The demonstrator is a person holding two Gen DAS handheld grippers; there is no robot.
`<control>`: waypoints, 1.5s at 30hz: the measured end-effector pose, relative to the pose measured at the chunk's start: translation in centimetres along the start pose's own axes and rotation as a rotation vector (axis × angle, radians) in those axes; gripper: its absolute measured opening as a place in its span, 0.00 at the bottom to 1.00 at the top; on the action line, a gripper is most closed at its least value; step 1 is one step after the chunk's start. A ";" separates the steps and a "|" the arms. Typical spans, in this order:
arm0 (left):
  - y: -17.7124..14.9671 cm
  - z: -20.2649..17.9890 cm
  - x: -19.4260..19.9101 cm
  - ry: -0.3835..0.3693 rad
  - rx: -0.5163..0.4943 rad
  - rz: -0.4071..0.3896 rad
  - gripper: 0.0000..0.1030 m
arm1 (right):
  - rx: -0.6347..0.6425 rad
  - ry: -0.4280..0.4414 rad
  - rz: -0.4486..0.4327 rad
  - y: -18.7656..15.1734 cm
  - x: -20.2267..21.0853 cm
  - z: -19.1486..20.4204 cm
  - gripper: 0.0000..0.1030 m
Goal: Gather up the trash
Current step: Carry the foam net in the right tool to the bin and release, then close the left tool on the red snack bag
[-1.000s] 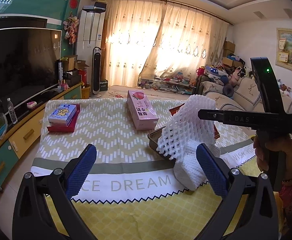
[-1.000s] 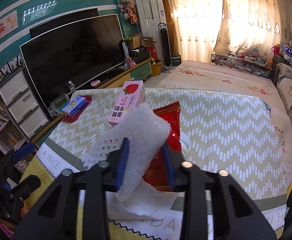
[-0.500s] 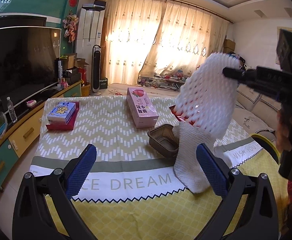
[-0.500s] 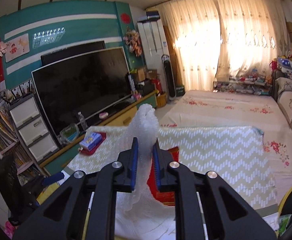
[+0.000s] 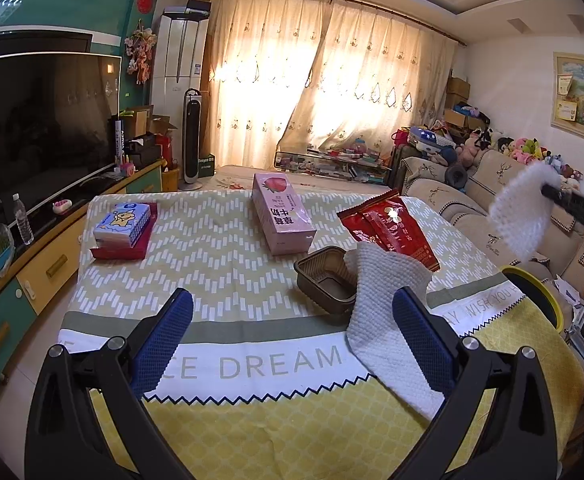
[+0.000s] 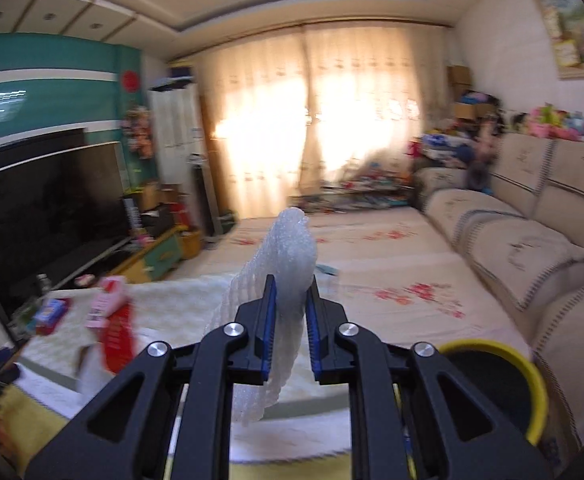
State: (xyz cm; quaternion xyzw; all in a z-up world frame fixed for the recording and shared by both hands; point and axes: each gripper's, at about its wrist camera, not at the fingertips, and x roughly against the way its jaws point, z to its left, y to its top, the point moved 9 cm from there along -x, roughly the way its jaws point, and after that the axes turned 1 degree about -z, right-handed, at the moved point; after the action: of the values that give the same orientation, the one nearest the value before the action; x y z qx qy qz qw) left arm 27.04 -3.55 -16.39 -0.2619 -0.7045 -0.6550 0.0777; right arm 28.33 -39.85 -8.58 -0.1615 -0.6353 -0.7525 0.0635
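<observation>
Foam fruit net [image 6: 280, 280], white mesh sleeve: pinched mid-body btwn the blue pads of right gripper [image 6: 290, 330], jaws nearly closed on it, both ends flopping free above and below the grip. Held up in the air, off the table, to the right of it and above/near the yellow-rimmed bin [image 6: 529, 368]; in left view the net [image 5: 521, 212] shows at far right edge w/ bin rim [image 5: 539, 292] below it. Handling, my read: v. light, soft, springy; crushes flat under pads and likely rebounds on release, so may cling or drift rather than drop clean. Not fragile, not slippery; mesh could snag on pad texture. Mid-body hold looks OK. Left gripper [image 5: 292, 332] wide open, empty, hovering over near edge of table [image 5: 220, 432]. Other trash there: white paper towel [image 5: 375, 320], limp, draped over near-right side of brown plastic tray [image 5: 323, 280]; take towel at a bunched fold, tray (thin, stiff-ish, light) by its rim. Red snack wrapper [image 5: 387, 228] just beyond, crinkly, prob. slick; grab an edge. Pink carton [image 5: 282, 216] centre-far, tissue pack [image 5: 122, 222] far-left; trash or not, can't tell.
</observation>
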 end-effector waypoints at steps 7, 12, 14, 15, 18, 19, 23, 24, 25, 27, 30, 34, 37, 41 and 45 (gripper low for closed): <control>0.0 -0.1 0.1 0.000 0.002 0.003 0.95 | -0.068 -0.248 0.090 -3.2 -0.9 -12.1 0.13; -0.1 0.0 0.1 0.001 0.010 0.009 0.95 | -0.086 -0.319 0.132 -5.0 -2.4 -15.8 0.13; -0.1 0.1 -0.1 0.001 0.013 0.011 0.95 | -0.085 -0.339 0.146 -5.3 -3.1 -16.4 0.13; 0.0 0.1 -0.1 0.001 0.014 0.013 0.95 | -0.083 -0.348 0.151 -5.2 -3.5 -16.2 0.14; -0.1 0.1 -0.2 0.001 0.014 0.015 0.95 | -0.085 -0.390 0.165 -5.7 -3.8 -16.8 0.18; -0.1 0.1 -0.1 0.000 0.012 0.015 0.95 | -0.088 -0.400 0.176 -5.9 -4.0 -17.1 0.24; 0.0 0.1 -0.2 0.000 0.007 0.015 0.95 | -0.112 -0.431 0.170 -6.0 -3.6 -17.9 0.36; 0.0 0.1 -0.2 0.001 0.005 0.015 0.95 | -0.113 -0.436 0.165 -6.0 -3.4 -18.0 0.37; 0.0 0.1 -0.2 0.001 0.005 0.015 0.95 | -0.117 -0.437 0.161 -5.8 -3.2 -17.9 0.38; 0.0 0.1 -0.2 0.001 0.005 0.015 0.95 | -0.131 -0.407 0.153 -5.5 -2.8 -17.0 0.39; 0.0 0.1 -0.2 0.001 0.005 0.017 0.95 | -0.114 -0.326 0.116 -4.8 -2.0 -13.6 0.44; 0.0 0.2 -0.3 0.002 0.006 0.021 0.95 | -0.094 -0.163 0.099 -5.0 -2.0 -7.5 0.49; -0.1 -0.1 -0.4 -0.010 0.005 0.026 0.95 | -0.042 -0.063 0.134 -6.4 -2.6 -2.7 0.49; -0.3 -1.2 -1.0 -0.009 -0.022 0.059 0.95 | 0.009 -0.004 0.160 -8.0 -3.4 1.3 0.49; -0.1 -3.1 -2.0 -0.040 0.003 0.125 0.95 | 0.028 0.010 0.159 -8.1 -3.3 2.4 0.55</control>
State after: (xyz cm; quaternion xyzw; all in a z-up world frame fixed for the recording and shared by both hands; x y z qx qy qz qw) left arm 27.99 -7.03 -16.94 -0.3182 -0.6893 -0.6424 0.1049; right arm 29.39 -36.37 -16.91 -0.2068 -0.6305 -0.7371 0.1285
